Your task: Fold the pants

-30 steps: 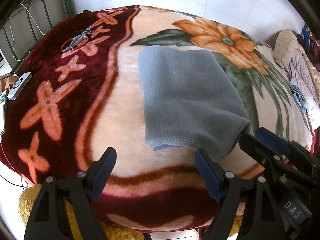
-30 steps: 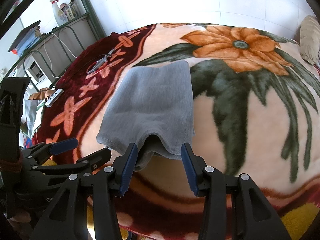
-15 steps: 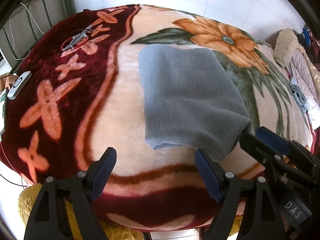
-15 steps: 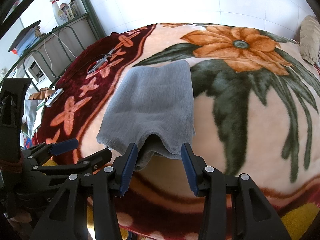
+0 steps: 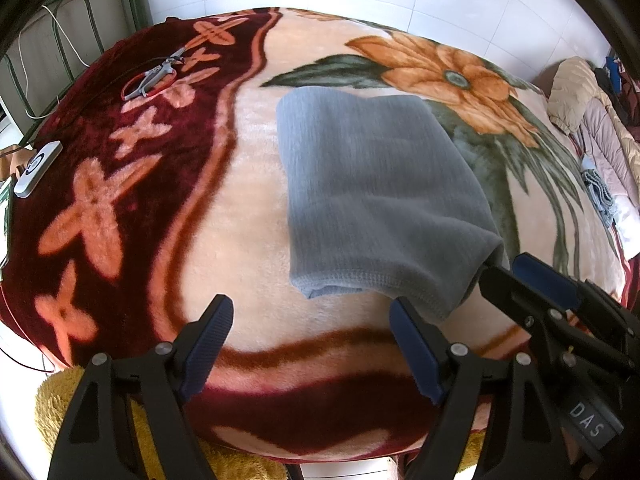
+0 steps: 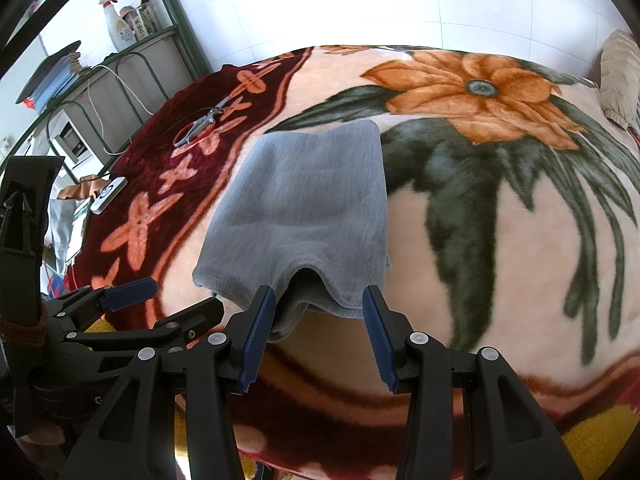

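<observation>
Folded grey pants (image 5: 376, 196) lie mid-blanket (image 5: 240, 208), bare blanket all round. Left gripper (image 5: 310, 344) hovers wide and empty near the front edge; right gripper (image 6: 318, 316), half-open, straddles their near hem without pinching

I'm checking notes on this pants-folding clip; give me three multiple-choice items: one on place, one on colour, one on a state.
1. Where do the scissors lie?
A on the blanket's dark red border
B on the pants
C on the orange flower

2. What colour are the folded pants?
A yellow
B grey
C black

3. How stands the left gripper?
A shut on the pants
B open, nothing between its fingers
C shut on the scissors

Answers: 1 A, they rest on the red border, left of the pants. 2 B, grey knit. 3 B, only blanket shows between its fingers.
</observation>
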A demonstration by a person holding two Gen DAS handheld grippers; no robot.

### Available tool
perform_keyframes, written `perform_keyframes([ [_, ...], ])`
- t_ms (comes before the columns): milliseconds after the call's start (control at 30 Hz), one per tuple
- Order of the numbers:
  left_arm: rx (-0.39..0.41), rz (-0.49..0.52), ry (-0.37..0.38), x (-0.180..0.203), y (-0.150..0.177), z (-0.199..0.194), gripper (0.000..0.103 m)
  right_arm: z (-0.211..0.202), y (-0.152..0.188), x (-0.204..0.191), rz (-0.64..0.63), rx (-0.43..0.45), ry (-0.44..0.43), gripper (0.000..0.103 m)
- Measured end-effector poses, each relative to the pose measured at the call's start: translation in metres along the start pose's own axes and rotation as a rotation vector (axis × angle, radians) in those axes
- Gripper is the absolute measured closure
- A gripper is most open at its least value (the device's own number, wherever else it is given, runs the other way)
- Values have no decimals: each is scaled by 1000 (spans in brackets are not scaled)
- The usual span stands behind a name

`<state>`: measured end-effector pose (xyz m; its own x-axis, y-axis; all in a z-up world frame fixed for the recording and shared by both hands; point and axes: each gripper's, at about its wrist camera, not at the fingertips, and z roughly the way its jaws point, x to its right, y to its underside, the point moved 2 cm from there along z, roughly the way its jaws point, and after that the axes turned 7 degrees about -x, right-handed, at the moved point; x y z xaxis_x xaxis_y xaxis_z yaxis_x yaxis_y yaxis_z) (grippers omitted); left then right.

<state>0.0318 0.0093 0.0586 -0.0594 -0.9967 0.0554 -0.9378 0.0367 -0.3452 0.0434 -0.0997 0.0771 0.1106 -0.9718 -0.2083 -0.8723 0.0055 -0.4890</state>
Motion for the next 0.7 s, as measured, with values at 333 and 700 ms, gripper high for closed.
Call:
perform_keyframes([
  [333,-2,-1,0,0,0,0,19,1,0,0,-1,-1,-2,57],
  [700,-2,1,-1,0,0,1,19,0,0,1,0,-1,-2,57],
])
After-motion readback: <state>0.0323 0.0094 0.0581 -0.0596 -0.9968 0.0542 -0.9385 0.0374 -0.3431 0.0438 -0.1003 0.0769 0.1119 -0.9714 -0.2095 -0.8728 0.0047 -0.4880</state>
